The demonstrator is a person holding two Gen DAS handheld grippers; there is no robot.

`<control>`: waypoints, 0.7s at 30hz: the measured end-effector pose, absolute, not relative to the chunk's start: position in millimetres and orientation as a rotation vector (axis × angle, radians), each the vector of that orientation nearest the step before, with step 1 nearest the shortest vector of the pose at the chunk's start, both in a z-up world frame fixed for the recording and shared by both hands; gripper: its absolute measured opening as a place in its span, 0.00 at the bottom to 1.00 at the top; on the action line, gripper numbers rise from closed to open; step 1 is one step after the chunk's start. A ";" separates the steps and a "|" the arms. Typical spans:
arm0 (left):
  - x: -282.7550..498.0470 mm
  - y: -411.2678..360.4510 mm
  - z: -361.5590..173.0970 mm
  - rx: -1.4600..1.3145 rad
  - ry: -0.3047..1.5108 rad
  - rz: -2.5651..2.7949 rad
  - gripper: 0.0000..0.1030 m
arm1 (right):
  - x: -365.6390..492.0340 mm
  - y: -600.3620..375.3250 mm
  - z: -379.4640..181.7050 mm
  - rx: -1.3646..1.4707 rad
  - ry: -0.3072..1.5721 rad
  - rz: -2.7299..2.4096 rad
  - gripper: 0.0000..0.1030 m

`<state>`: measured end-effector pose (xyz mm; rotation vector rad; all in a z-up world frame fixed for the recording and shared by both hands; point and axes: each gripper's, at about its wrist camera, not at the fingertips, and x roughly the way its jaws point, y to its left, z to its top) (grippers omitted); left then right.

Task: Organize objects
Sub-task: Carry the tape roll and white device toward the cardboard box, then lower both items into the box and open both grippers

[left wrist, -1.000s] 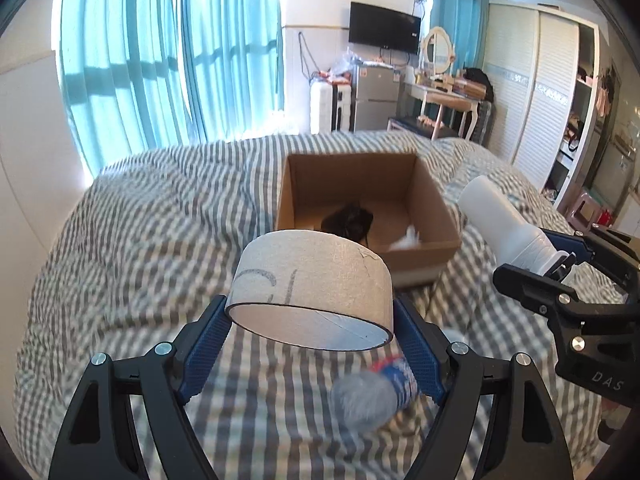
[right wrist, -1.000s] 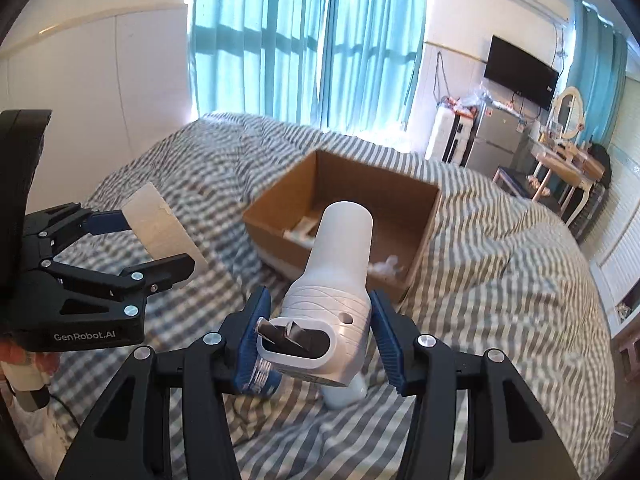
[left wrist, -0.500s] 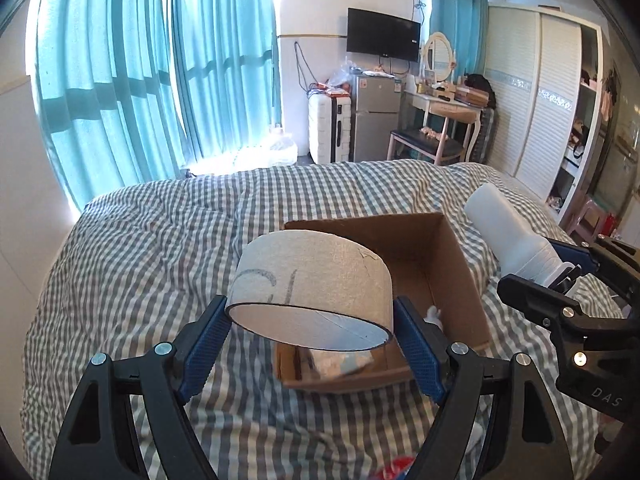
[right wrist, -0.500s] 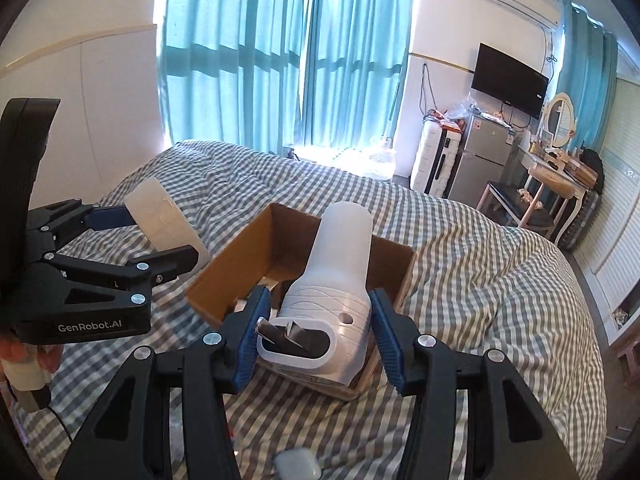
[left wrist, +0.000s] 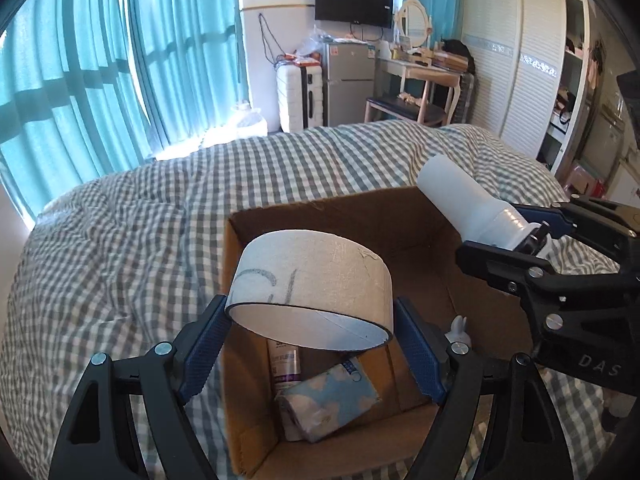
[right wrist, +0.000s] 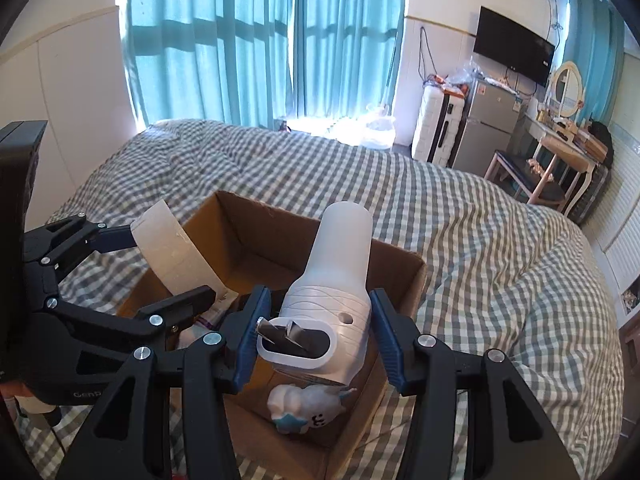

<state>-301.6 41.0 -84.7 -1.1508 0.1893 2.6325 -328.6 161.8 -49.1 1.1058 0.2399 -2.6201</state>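
My left gripper (left wrist: 312,344) is shut on a wide cardboard tape ring (left wrist: 310,290) and holds it above the near left part of an open cardboard box (left wrist: 416,216). The ring also shows in the right wrist view (right wrist: 178,252). My right gripper (right wrist: 316,332) is shut on a white plastic bottle (right wrist: 336,276), held over the right side of the box (right wrist: 280,236); the bottle also shows in the left wrist view (left wrist: 460,204). Inside the box lie a blue cloud-print pack (left wrist: 330,400), a purple-labelled tube (left wrist: 285,364) and a small white figure (right wrist: 304,404).
The box sits on a bed with a grey checked cover (left wrist: 120,248). Teal curtains (right wrist: 224,40) hang behind the bed. A white suitcase (left wrist: 294,96), a small fridge (left wrist: 348,80) and a dressing table (left wrist: 424,68) stand beyond its far edge. A wardrobe (left wrist: 532,72) is at the right.
Both grippers have moved forward with their loads, from in front of the box to above it. The box contents have come into view below the ring.
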 end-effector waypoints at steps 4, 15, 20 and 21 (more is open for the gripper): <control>-309.1 42.3 -98.2 -1.170 0.196 2.608 0.81 | -337.5 163.3 -67.8 1.143 0.246 -2.607 0.49; -311.2 51.8 -115.8 -1.185 0.290 2.595 0.81 | -342.7 160.4 -85.2 1.173 0.235 -2.587 0.49; -309.1 51.4 -118.6 -1.169 0.277 2.595 0.82 | -341.7 160.8 -85.7 1.166 0.218 -2.588 0.49; -308.8 51.7 -118.6 -1.169 0.283 2.596 0.82 | -341.4 161.3 -83.5 1.151 0.223 -2.597 0.49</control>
